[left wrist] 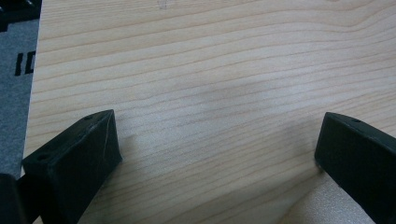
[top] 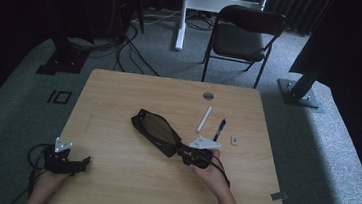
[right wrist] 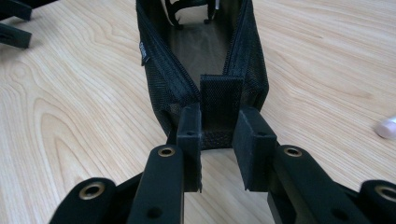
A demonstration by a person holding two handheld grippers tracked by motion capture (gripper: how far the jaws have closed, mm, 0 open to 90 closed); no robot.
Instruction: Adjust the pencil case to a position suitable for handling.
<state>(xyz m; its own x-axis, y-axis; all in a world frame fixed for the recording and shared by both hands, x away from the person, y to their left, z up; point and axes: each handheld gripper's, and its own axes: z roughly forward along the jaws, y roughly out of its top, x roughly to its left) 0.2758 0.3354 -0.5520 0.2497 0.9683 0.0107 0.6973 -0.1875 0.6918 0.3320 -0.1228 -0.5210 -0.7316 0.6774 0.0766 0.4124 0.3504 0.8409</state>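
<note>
While the right gripper (right wrist: 215, 154) has its jaws pinched in close on the fabric tab at the near end of a black mesh pouch (top: 154, 130), the left gripper (top: 78, 164) just sits by the near left corner of the surface (top: 119, 91) with its jaws spread wide and nothing but bare wood between them. In the right gripper view you can see the pouch is unzipped, its mouth gaping, zipper edges running away from the gripper on both sides. From the high view the pouch lies roughly mid-surface, angled from upper left down to the right hand (top: 212, 173), which comes in from the bottom edge. Off to the right of the pouch, well apart from it, there's a white pen (top: 204, 119), a blue pen (top: 219, 129) just beside that, and a small white bit (top: 234, 140) I can't really make out. Beyond the surface stands a dark folding chair (top: 243, 37) on grey carpet.
</note>
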